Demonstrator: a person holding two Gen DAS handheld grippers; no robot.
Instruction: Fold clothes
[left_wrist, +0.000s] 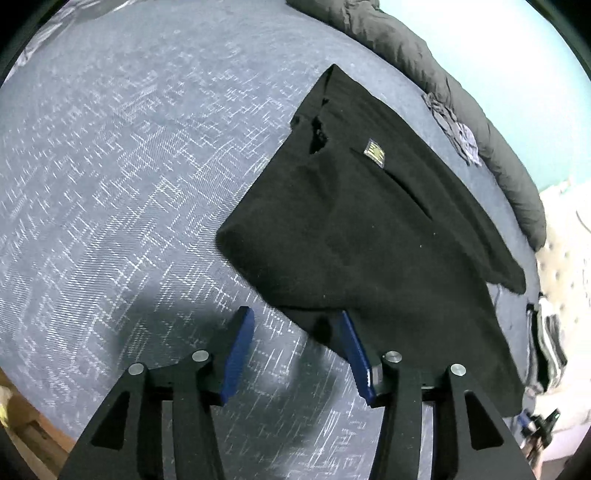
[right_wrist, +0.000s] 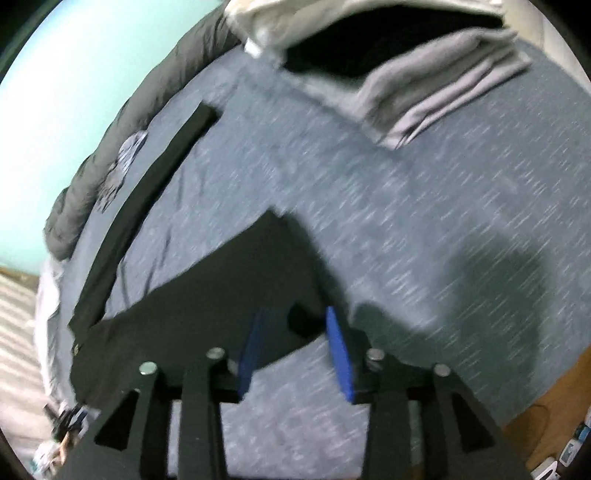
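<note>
Both my grippers, left gripper (left_wrist: 293, 319) and right gripper (right_wrist: 295, 321), had jaws apart, gripping nothing, over the black garment (left_wrist: 369, 221) on the bed (left_wrist: 129, 166)

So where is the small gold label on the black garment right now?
In the left wrist view the gold label sits right of centre on the black garment spread over the blue bedspread, beside a pocket slit and short of the dark duvet.
</note>
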